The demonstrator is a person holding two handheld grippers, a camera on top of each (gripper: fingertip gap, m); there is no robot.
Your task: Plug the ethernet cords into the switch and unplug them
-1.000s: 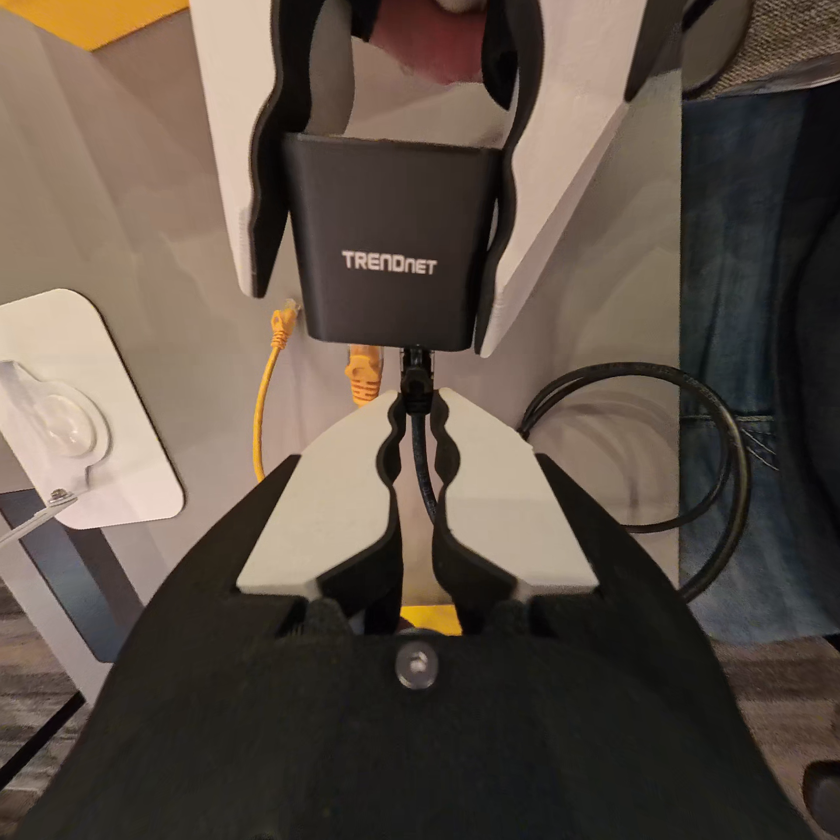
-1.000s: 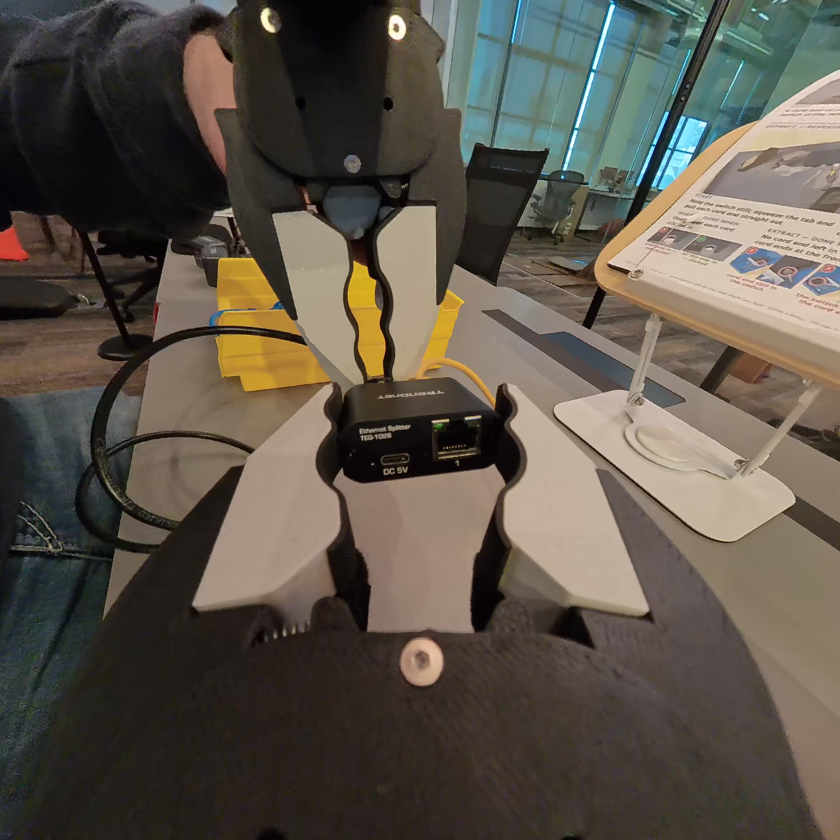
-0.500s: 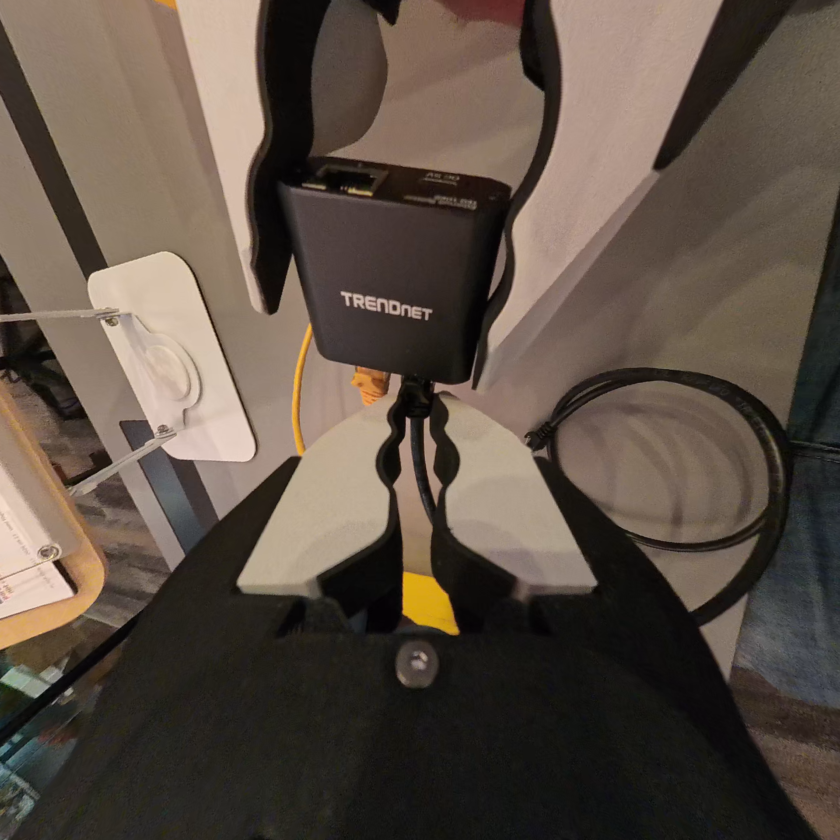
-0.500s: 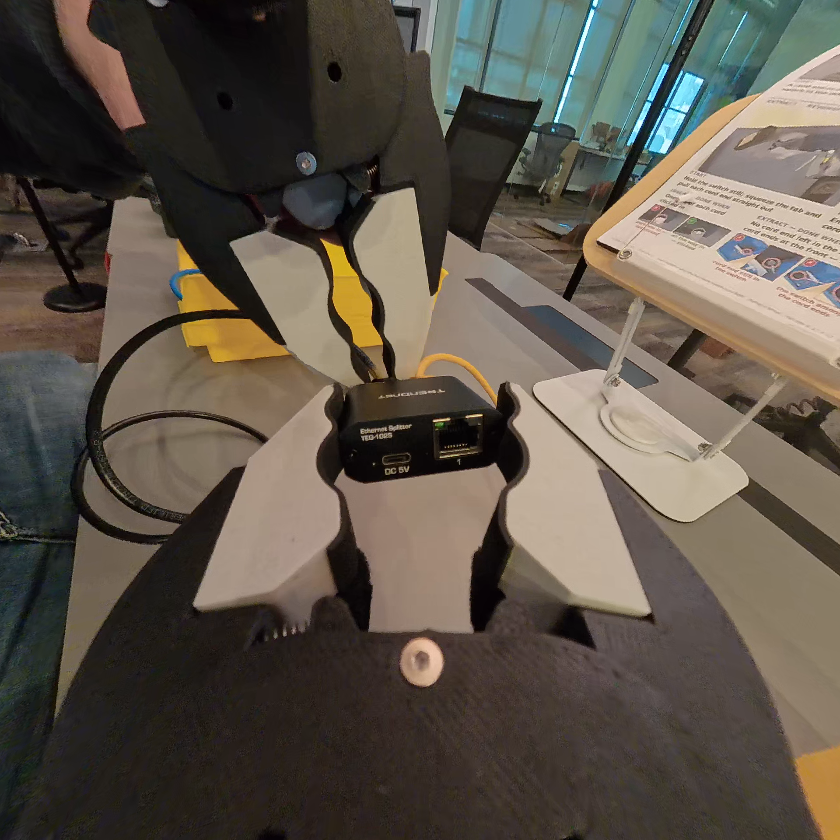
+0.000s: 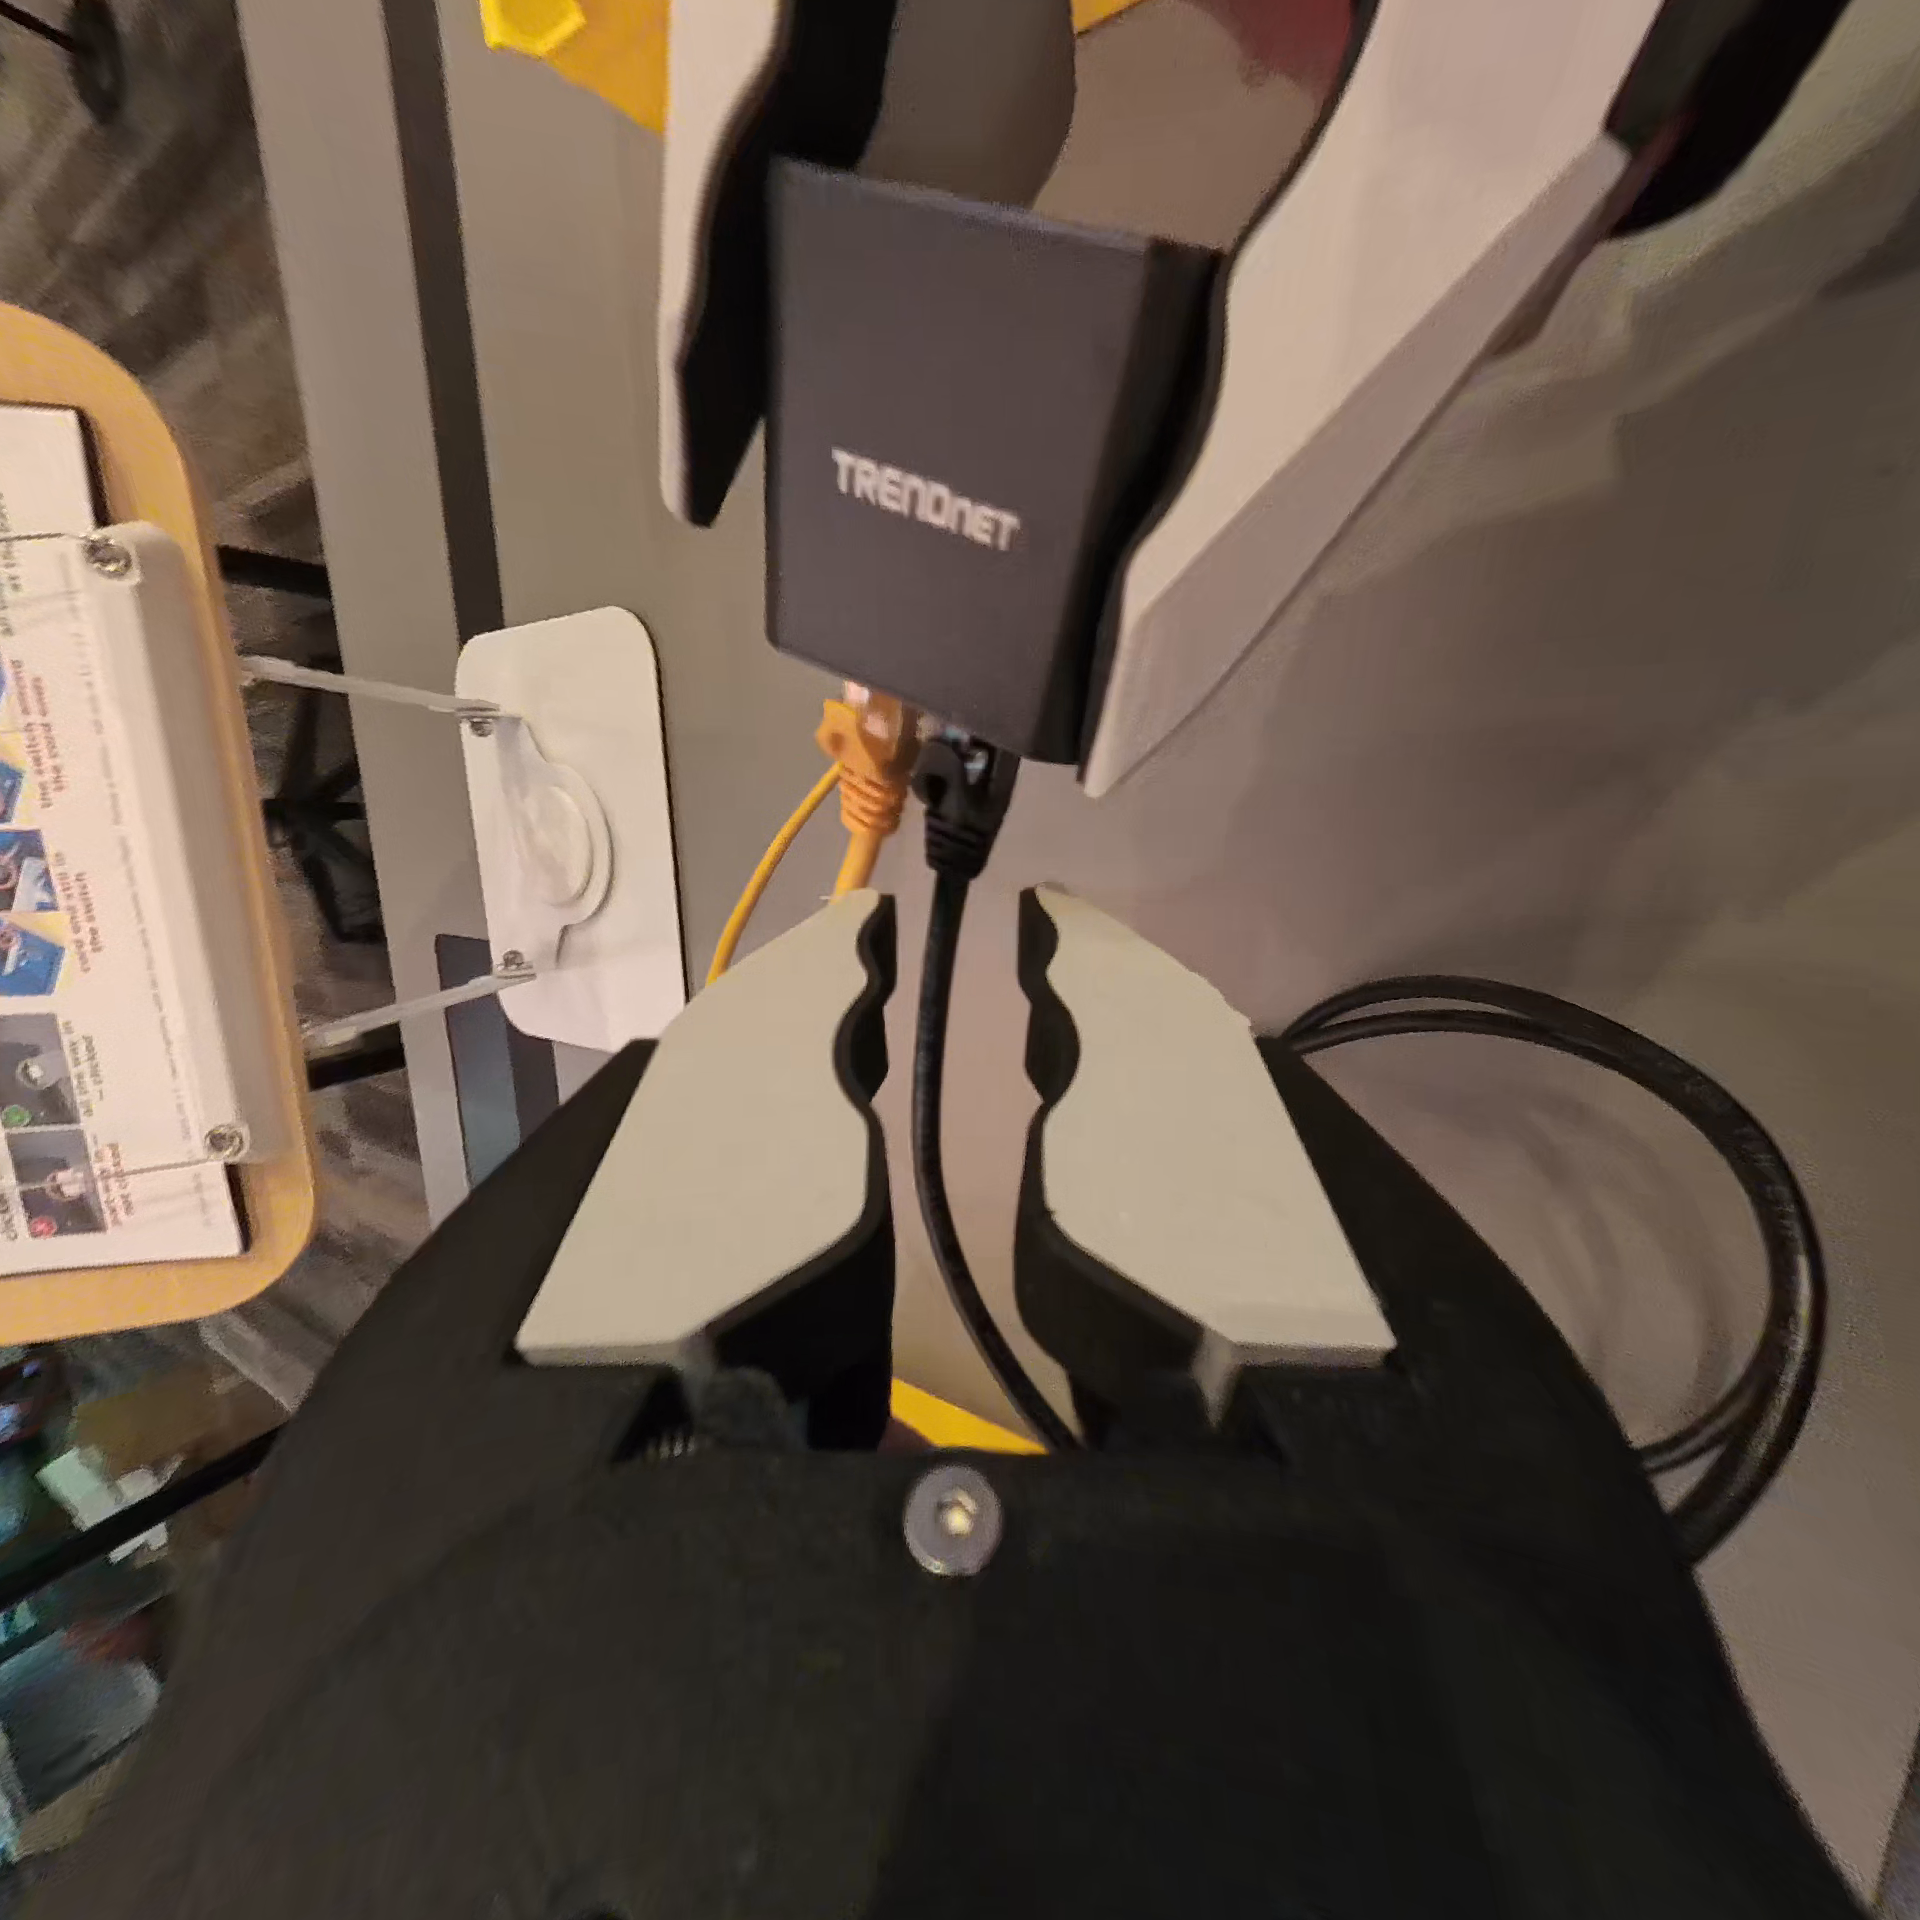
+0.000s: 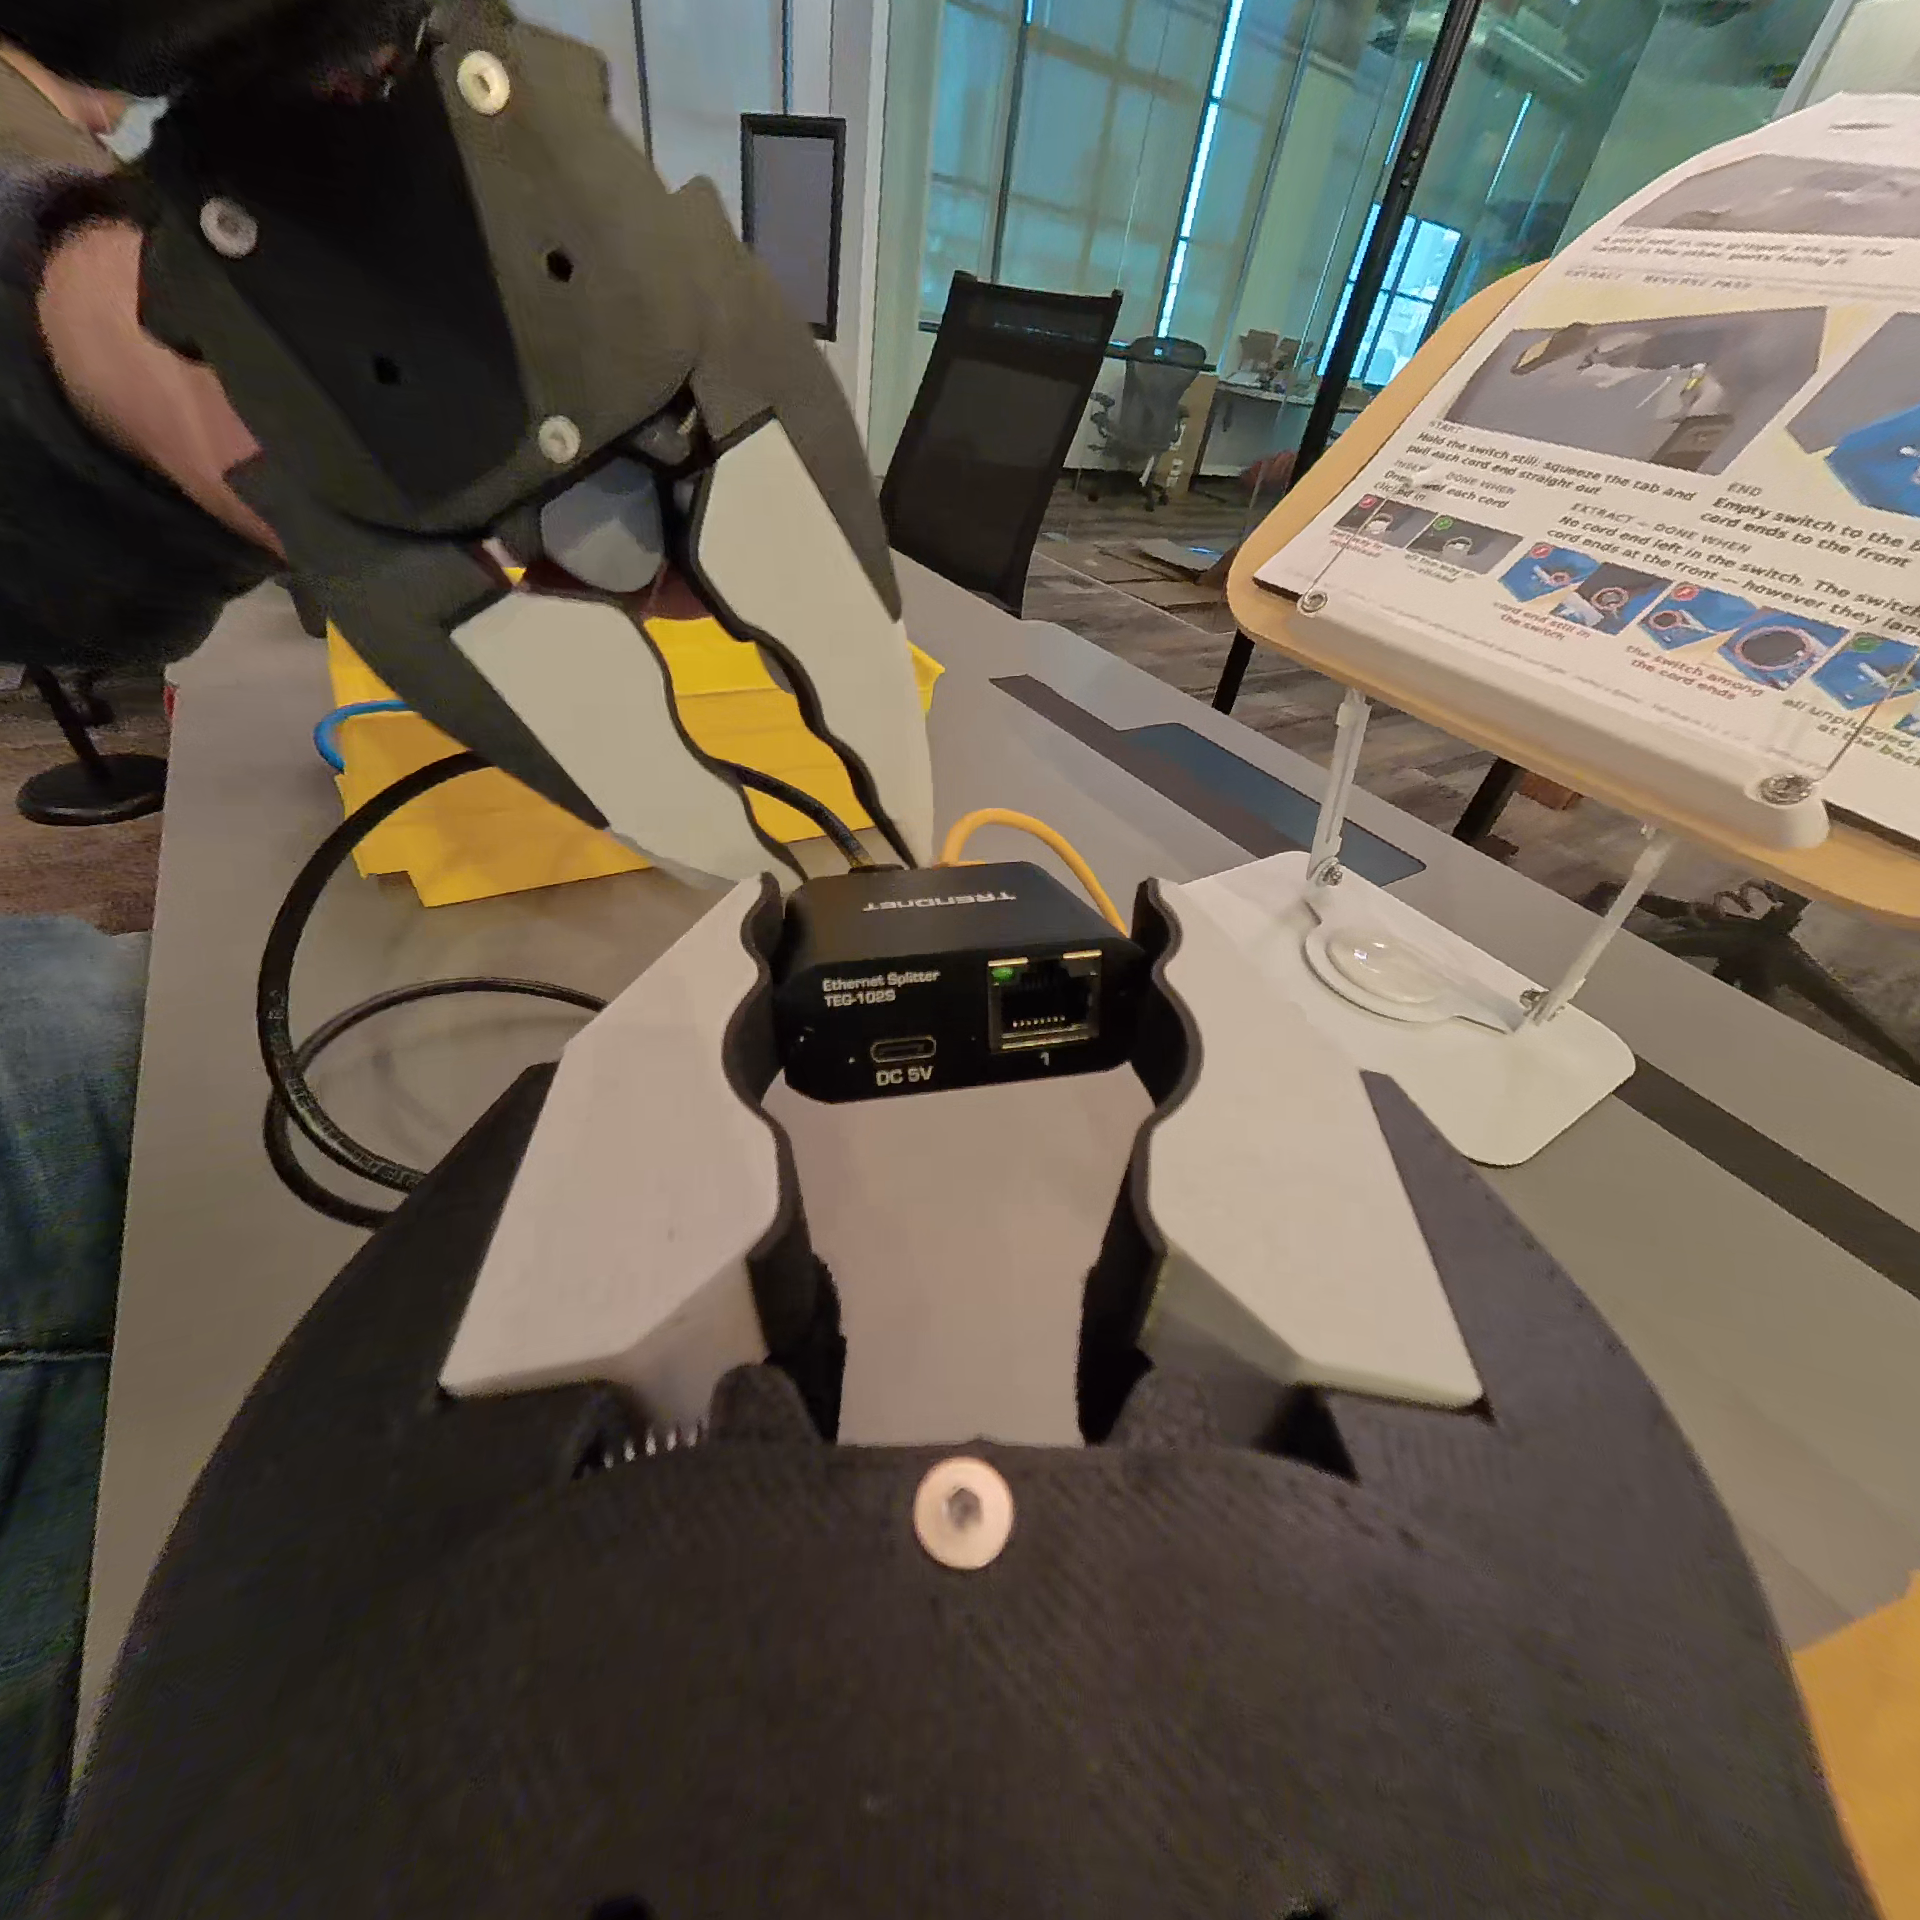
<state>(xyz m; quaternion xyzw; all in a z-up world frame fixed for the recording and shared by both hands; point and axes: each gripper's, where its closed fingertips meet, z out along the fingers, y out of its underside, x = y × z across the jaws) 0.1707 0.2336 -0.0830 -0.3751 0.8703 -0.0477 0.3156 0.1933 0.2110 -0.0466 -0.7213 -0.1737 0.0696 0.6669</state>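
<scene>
Black switch (image 6: 951, 977) sits clamped in the right gripper (image 6: 956, 997); at 12 o'clock, the left gripper (image 5: 951, 914) stands slightly open around the black cord (image 5: 940, 1039).

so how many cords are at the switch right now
2, side by side on one face of the switch: an orange cord and a black cord, which runs back between the left claw's open fingers.

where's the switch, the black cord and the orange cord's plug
switch (image 5: 940, 468), left wrist view, on its flat black top face
black cord (image 5: 933, 1039), left wrist view, on the stretch between the gripper's fingers
orange cord's plug (image 5: 868, 764), left wrist view, on the orange boot at the switch's edge
</scene>
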